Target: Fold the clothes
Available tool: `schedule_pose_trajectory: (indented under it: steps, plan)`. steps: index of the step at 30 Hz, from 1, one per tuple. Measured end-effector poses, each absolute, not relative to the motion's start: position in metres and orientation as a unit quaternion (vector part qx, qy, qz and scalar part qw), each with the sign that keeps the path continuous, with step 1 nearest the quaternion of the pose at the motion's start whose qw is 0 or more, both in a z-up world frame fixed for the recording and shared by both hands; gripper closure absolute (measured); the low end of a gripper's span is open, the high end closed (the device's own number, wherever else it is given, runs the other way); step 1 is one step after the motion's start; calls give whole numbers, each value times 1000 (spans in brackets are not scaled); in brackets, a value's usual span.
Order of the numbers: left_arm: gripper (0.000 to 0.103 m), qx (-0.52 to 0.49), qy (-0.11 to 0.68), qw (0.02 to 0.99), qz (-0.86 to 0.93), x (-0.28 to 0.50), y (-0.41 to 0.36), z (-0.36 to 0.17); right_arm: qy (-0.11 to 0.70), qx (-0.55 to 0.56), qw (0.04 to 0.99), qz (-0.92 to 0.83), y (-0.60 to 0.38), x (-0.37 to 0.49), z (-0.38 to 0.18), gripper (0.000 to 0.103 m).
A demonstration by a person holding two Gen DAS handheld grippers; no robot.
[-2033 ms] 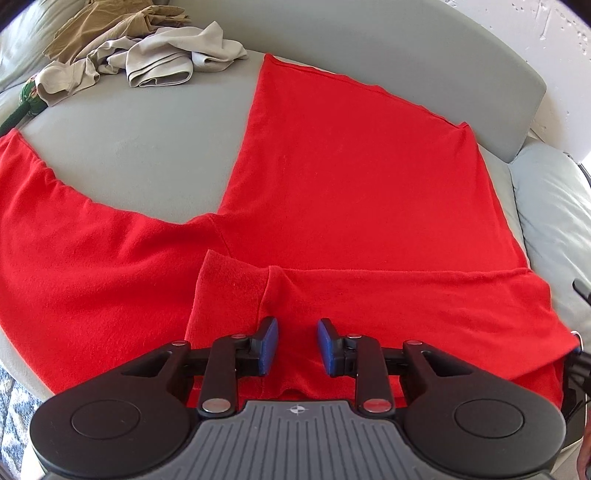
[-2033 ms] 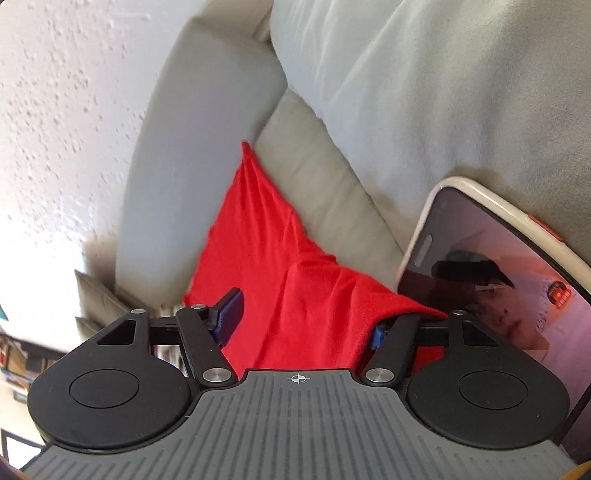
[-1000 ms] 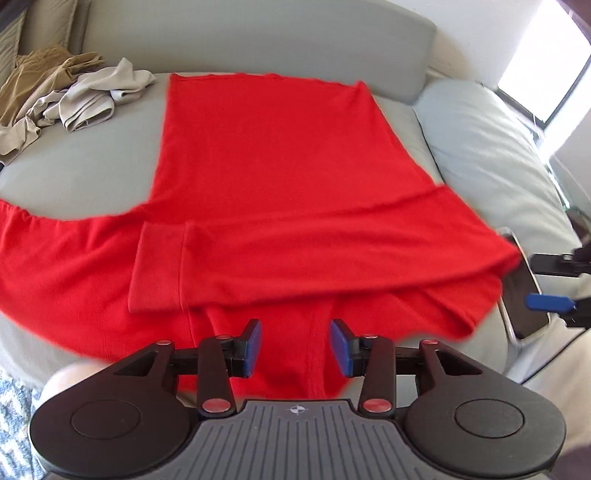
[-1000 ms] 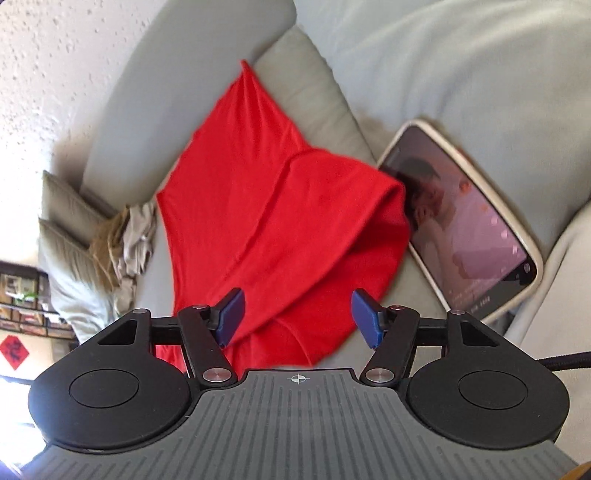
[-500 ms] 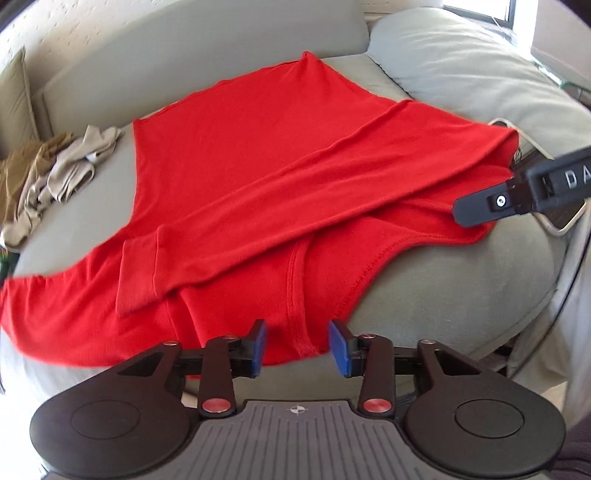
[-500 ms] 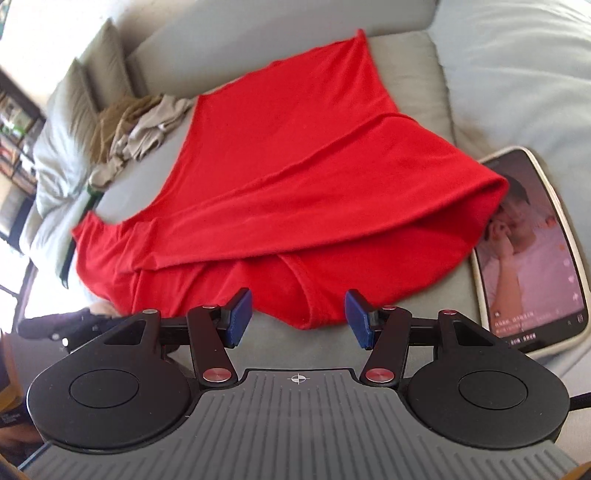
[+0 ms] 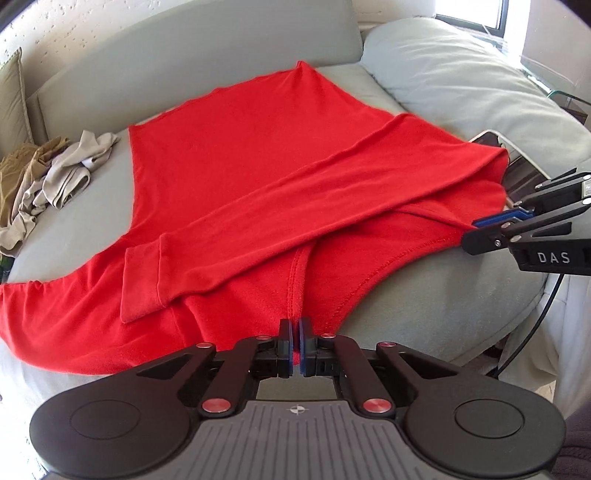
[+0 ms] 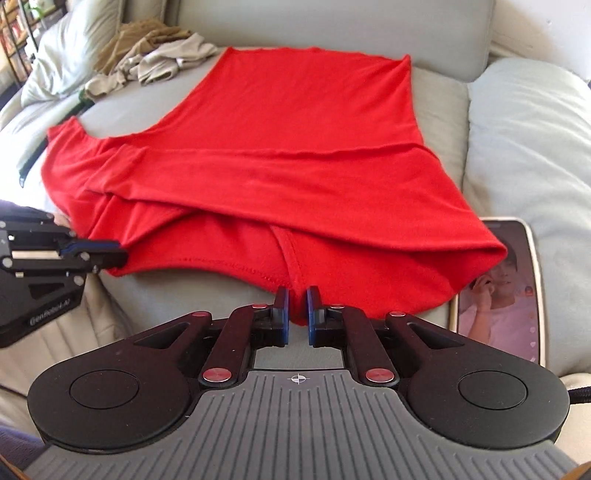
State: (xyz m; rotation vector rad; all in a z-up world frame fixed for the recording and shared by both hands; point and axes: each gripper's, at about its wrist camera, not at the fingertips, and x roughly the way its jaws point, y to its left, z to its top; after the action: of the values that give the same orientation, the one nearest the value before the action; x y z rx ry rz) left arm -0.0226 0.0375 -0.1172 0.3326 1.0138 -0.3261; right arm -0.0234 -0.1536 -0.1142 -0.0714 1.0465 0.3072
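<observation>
You get bright daylight in both views, with the window (image 7: 469, 20) top right blown out. Fisheye bending curves the edges, corners darken, and the far background looks slightly soft.

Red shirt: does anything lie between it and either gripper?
Nothing visible does. The left gripper is shut on the red shirt's near edge; the right gripper's jaws are closing with that edge between them.
</observation>
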Motion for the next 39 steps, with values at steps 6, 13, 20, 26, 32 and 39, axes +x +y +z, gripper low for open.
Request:
schedule_pose_trajectory:
  steps: [6,13,20,26,32,39]
  plan:
    - [62,126,496,846,-148,-25,38,-113,529,19,832,167,-163,-16,-125,53]
    - [60,24,479,857,-189,-19,60,-79,509,112,841,146,-218,-15,-79,45]
    - [65,-47,476,863,-164,37,51,-86,478,264,832,101,-284,42,-78,46]
    - [75,-32,500,845,-186,72,17,-116,482,334,808,59,-306,104,-120,48]
    - [79,12,509,836,-206,82,0,-134,520,342,782,41,-299,146,-154,45]
    - [78,-5,516,830,-213,86,4,-136,445,395,798,98,-291,170,-157,47]
